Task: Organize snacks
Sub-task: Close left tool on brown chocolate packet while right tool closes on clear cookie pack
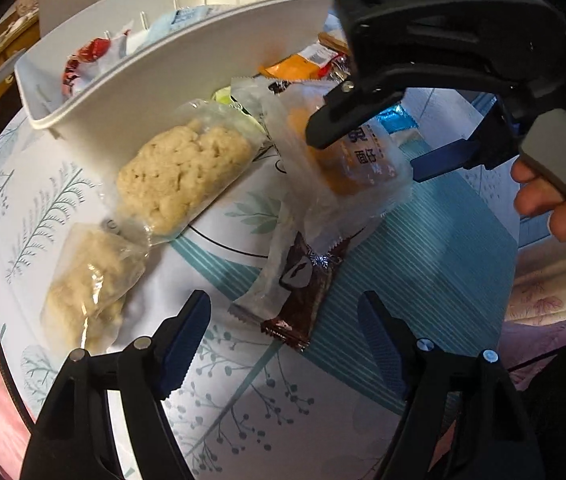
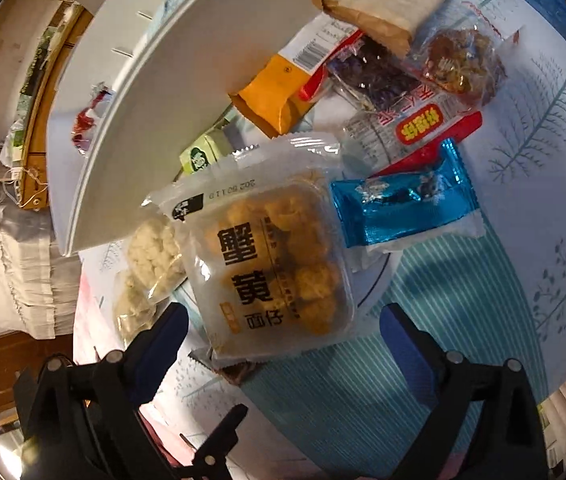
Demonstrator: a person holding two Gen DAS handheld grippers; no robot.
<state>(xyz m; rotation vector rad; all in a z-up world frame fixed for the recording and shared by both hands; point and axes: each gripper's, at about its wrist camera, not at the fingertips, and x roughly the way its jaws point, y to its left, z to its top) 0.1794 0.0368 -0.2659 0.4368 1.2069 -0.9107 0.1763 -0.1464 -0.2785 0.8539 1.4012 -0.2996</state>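
Bare bench (image 2: 463, 320) lies open toward five o'clock in the right wrist view; the white organizer (image 2: 171, 120) walls off ten o'clock, and snack packets (image 2: 415, 80) crowd one o'clock.

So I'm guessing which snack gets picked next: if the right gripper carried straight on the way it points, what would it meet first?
Most likely the clear packet of orange-yellow snacks. It lies between and ahead of the open right gripper, which is not touching it; depth is hard to judge.

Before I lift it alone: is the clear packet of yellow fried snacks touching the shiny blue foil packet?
Touching. In the right wrist view the clear packet of yellow fried snacks has its right edge against the shiny blue foil packet, no gap showing.
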